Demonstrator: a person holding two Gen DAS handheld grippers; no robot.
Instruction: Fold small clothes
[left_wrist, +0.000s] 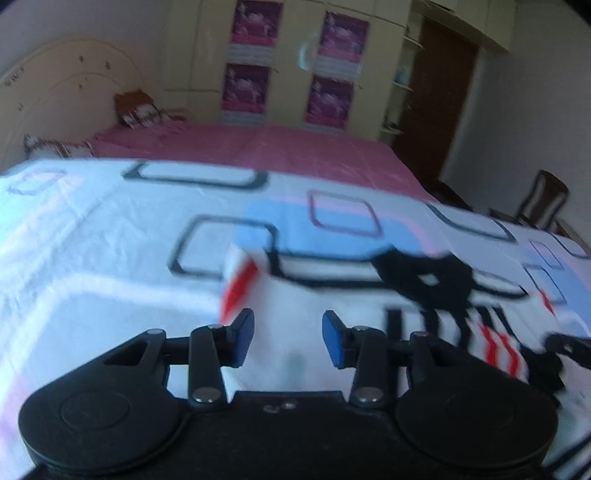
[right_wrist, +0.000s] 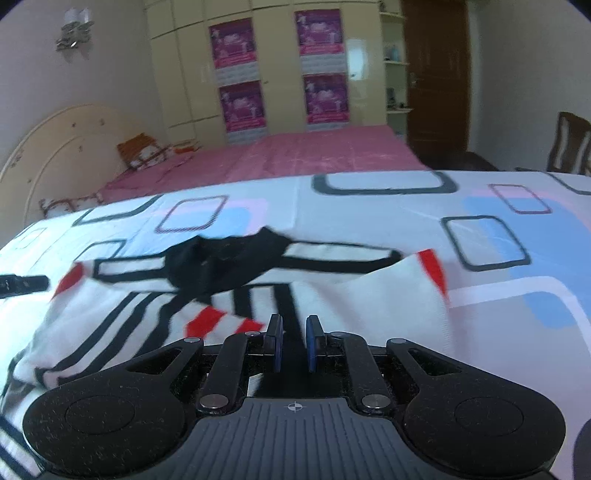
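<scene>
Black two-finger left gripper (left_wrist: 288, 338) up close, blue pads apart, nothing between them, white cloth beneath. Black right gripper (right_wrist: 294, 341) nearly closed, narrow gap over cloth; a pinch there impossible to confirm. Small white shirt with black stripes, red marks and black collar (right_wrist: 221, 291) rumpled on white patterned bedsheet (right_wrist: 369, 218). Best now: flatten wrinkles, square sleeves, then fold evenly.
</scene>
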